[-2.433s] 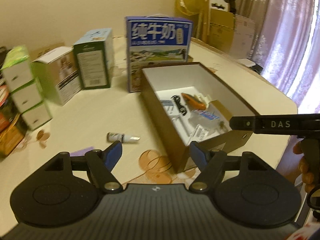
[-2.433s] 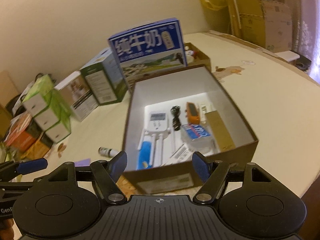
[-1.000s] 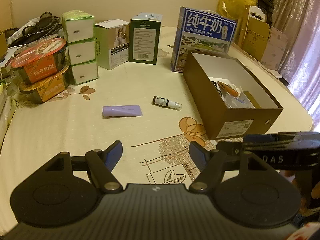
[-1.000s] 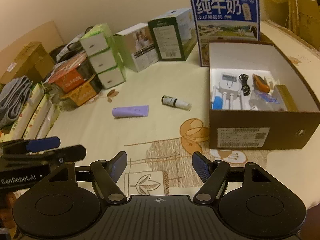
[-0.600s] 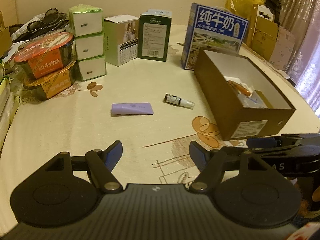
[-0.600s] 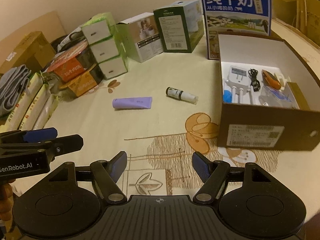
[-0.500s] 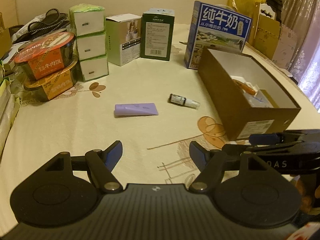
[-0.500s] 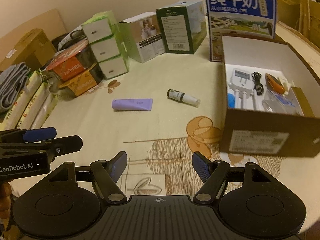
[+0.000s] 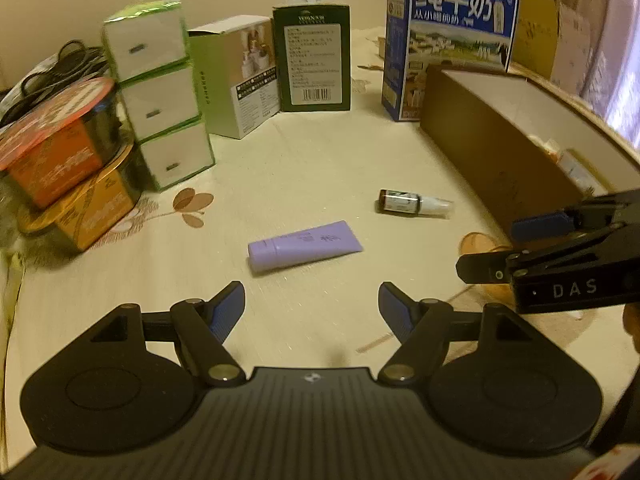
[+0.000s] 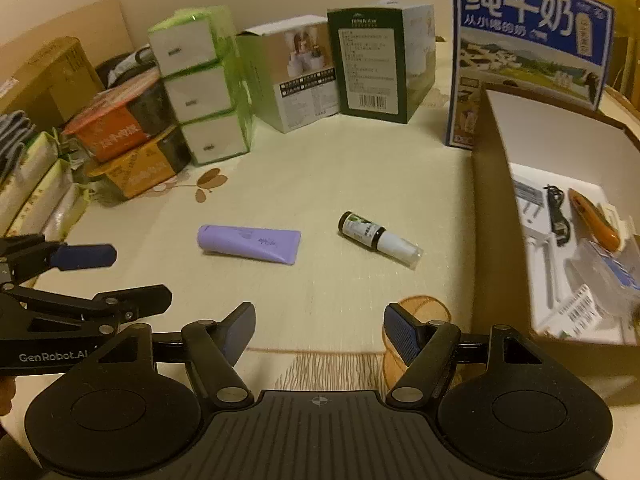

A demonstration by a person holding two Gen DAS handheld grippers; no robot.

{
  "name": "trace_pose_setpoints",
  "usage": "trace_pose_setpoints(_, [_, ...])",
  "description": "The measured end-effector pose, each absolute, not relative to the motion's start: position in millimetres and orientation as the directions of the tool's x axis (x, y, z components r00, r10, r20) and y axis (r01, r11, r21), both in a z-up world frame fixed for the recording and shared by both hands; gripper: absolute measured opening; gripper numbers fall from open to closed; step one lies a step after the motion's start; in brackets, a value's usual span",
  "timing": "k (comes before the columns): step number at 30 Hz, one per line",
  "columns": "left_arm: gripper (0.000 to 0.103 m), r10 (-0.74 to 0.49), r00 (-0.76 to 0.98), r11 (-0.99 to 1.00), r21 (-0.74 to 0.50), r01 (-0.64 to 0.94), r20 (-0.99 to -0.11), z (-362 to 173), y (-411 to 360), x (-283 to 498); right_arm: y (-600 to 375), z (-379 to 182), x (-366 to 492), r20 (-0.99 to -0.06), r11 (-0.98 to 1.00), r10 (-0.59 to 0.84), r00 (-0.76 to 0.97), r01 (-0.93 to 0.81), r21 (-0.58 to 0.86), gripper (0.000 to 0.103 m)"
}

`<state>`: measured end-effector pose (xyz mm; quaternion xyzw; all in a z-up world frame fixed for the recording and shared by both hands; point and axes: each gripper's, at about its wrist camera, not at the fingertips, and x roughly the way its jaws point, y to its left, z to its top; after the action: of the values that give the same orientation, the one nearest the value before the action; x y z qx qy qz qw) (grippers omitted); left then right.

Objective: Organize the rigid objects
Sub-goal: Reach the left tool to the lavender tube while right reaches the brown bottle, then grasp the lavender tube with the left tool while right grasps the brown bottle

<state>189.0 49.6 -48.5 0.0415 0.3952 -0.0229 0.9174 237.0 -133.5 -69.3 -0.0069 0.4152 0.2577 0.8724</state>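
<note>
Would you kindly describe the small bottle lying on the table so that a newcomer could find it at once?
Start at the open brown cardboard box on the right of the cream tablecloth. On the cloth just left of it lies the small bottle, on its side. Unlike the flat lilac tube further left, it is round, with a dark body, a pale label and a clear cap.

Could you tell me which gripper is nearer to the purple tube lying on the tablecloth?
Left. The left gripper hovers open just short of the purple tube; the right gripper hovers open farther back, toward the brown box.
</note>
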Motion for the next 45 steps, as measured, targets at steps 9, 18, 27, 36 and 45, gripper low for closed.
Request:
trace_pose_setpoints(9, [0.071,-0.023,0.676,0.977,0.127,0.171,-0.736,-78.8,66.6,241.7,-107.9,-93.2,278.3,-0.74,0.897,0.392,0.546,-0.405,0.176,0.069])
trace_pose_setpoints(18, [0.07,-0.059,0.656,0.919,0.215,0.33,-0.752,-112.7,62.4,276.3,-101.8,-107.4,303.8,-0.748,0.913,0.351,0.563,-0.384,0.139,0.069])
trace_pose_setpoints(27, [0.045,-0.032,0.628,0.976,0.111,0.187,-0.778,-131.4,71.3,305.1,-98.9,-118.8,320.1,-0.755,0.92,0.327,0.568,-0.374,0.117,0.069])
trace_pose_setpoints(36, [0.045,-0.027,0.616,0.993,0.051,0.108,-0.787,-133.9,75.2,310.7,-80.1,-127.7,341.7,-0.752,0.906,0.271,0.601,-0.422,-0.011,0.069])
trace_pose_setpoints(45, [0.031,-0.007,0.589,0.996,0.05,0.08,-0.808,-133.2,69.1,315.3,-88.1,-136.7,345.5,-0.786,0.881,0.323,0.528,-0.47,0.046,0.028])
